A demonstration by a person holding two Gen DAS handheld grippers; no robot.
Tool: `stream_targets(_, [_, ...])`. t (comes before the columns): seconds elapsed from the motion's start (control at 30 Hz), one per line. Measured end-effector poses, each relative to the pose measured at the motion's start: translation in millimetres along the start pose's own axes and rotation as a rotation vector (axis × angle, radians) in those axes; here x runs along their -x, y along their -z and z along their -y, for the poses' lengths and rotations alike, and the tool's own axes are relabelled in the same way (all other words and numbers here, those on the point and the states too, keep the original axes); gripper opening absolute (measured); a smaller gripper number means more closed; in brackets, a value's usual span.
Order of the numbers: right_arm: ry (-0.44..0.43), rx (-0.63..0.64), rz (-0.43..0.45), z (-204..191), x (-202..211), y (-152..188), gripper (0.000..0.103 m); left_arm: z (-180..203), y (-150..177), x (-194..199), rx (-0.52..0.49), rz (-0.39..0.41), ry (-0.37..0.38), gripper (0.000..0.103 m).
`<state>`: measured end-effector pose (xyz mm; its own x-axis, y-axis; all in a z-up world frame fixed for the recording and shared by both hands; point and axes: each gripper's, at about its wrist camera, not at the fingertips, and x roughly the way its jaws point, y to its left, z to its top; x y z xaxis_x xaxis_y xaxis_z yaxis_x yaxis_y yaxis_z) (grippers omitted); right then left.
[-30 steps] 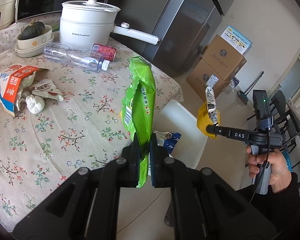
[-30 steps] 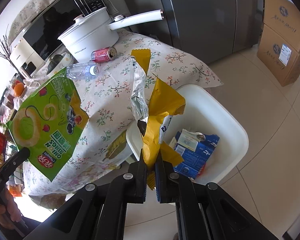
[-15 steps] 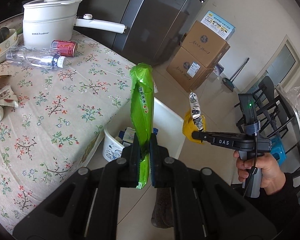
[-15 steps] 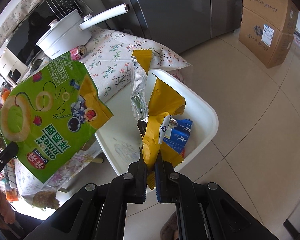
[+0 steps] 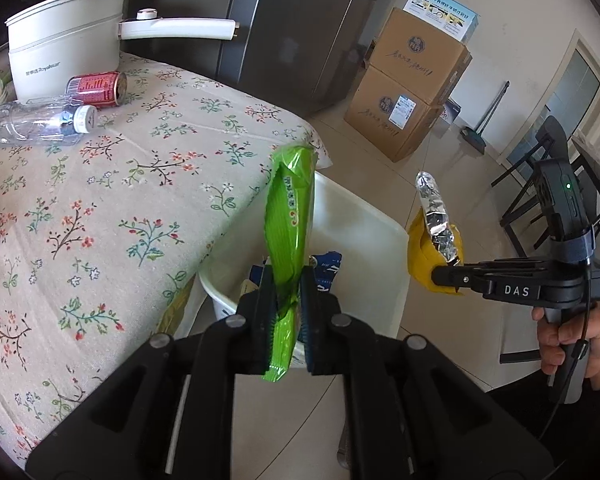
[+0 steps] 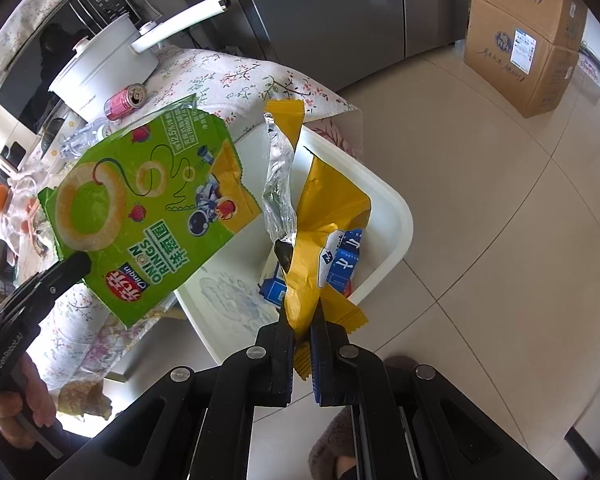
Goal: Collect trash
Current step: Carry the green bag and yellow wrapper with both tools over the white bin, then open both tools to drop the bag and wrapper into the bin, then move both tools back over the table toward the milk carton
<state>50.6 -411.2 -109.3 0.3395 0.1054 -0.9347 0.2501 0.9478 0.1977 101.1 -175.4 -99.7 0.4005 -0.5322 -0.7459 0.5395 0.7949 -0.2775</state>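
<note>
My left gripper (image 5: 286,300) is shut on a green onion-rings snack bag (image 5: 290,216), held upright over the near edge of the white bin (image 5: 364,240). The bag also shows in the right wrist view (image 6: 148,216). My right gripper (image 6: 302,332) is shut on a yellow wrapper with silver foil lining (image 6: 320,216), held above the bin's (image 6: 396,208) front edge; the wrapper shows in the left wrist view (image 5: 432,236) to the right of the bin. Blue cartons (image 6: 340,264) lie in the bin.
The floral-cloth table (image 5: 100,200) carries a white electric pot (image 5: 64,56), a red can (image 5: 98,88) and a clear plastic bottle (image 5: 32,124). A grey fridge (image 5: 300,32) and stacked cardboard boxes (image 5: 416,88) stand beyond. Black chairs (image 5: 540,176) are at right.
Both grippers moved away from the table toward the bin with their wrappers. The green bag now hangs over the bin's near edge; the yellow wrapper is over its front edge.
</note>
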Motion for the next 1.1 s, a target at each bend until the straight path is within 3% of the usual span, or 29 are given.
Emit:
stream_targets(0.07, [0.003,-0.001,-0.004,-1.2,-1.8,-1.8,0.007,-2.8,-0.7,1.0,0.006,-0.001,-0.028,0.038])
stream_targets(0.27, [0.009,0.006,-0.009,-4.3,-5.6,-4.8,0.007,-15.3,-1.4,24.5,0.006,0.038,-0.106,0.07])
stream_targets(0.37, [0.009,0.007,-0.015,-7.6,-8.2,-6.3,0.008,-24.6,-0.7,38.2,0.013,0.062,-0.153,0.079])
stream_targets(0.63, [0.013,0.033,-0.024,-28.0,-15.1,-15.5,0.009,-55.3,5.3,67.4,0.068,0.074,-0.251,0.088])
stream_targets(0.73, [0.004,0.022,-0.013,-36.0,-15.1,-21.6,0.018,-67.7,8.4,76.9,0.092,0.078,-0.29,0.095])
stream_targets(0.77, [-0.004,0.009,-0.015,-37.8,-14.9,-23.5,0.031,-72.0,9.7,80.7,0.099,0.079,-0.302,0.096])
stream_targets(0.8, [-0.005,-0.004,-0.01,-39.5,-13.7,-24.9,0.054,-76.2,10.9,84.3,0.107,0.08,-0.313,0.097])
stream_targets(0.87, [0.006,-0.011,0.023,-45.8,-8.9,-27.1,0.074,-84.3,14.1,90.8,0.127,0.079,-0.34,0.099])
stream_targets(1.1, [0.034,0.082,0.057,-84.7,1.0,-32.3,0.076,-112.6,23.3,115.0,0.195,0.095,-0.395,0.101])
